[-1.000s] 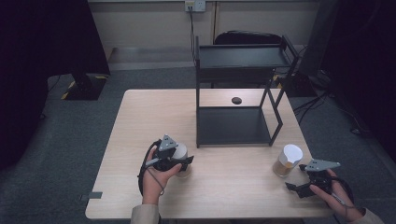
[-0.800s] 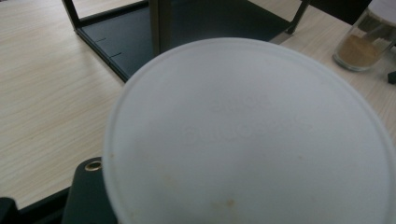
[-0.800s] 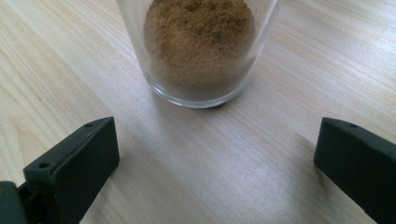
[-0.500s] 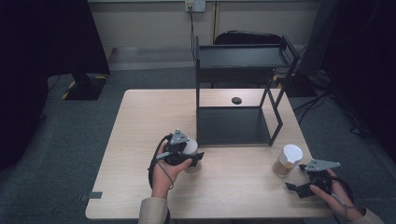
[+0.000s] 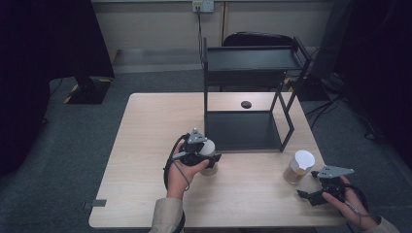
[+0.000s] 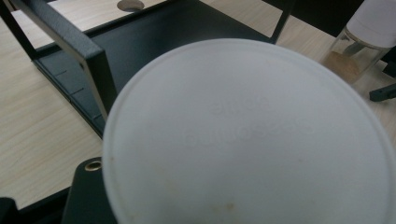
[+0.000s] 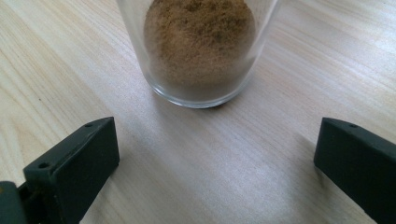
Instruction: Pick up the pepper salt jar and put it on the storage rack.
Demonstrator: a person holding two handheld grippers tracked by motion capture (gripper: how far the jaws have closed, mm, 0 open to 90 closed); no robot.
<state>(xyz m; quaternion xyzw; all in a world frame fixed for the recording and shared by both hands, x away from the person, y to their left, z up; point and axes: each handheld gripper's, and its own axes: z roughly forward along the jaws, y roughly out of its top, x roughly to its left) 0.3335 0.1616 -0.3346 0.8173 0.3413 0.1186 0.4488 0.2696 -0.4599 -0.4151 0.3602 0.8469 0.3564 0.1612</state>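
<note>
Jar in left tongs, short of the rack — second jar untouched

Jar (image 5: 209, 151) with a white lid is clamped in the left tongs (image 5: 206, 158), held just above the desk (image 5: 145, 145) right at the front-left corner of the black rack (image 5: 252, 87). In the left gripper view the lid (image 6: 247, 135) sits close to the camera, rack post (image 6: 70, 51) just beside it. My read: pick done, placing on a shelf left — lower shelf (image 5: 243, 128) is bare.

Second jar (image 5: 299, 166), brown powder inside, stands on the desk near the right edge. Right tongs (image 5: 311, 194) are spread wide on either side of its base in the right gripper view (image 7: 201, 51), gripping nothing — pads apart from the glass.

Room: lower shelf opening faces the held jar, but the corner post is tight on its right. Small dark disc (image 5: 246, 104) lies behind the rack, well clear. Right jar sits near the desk edge — little margin there.
</note>
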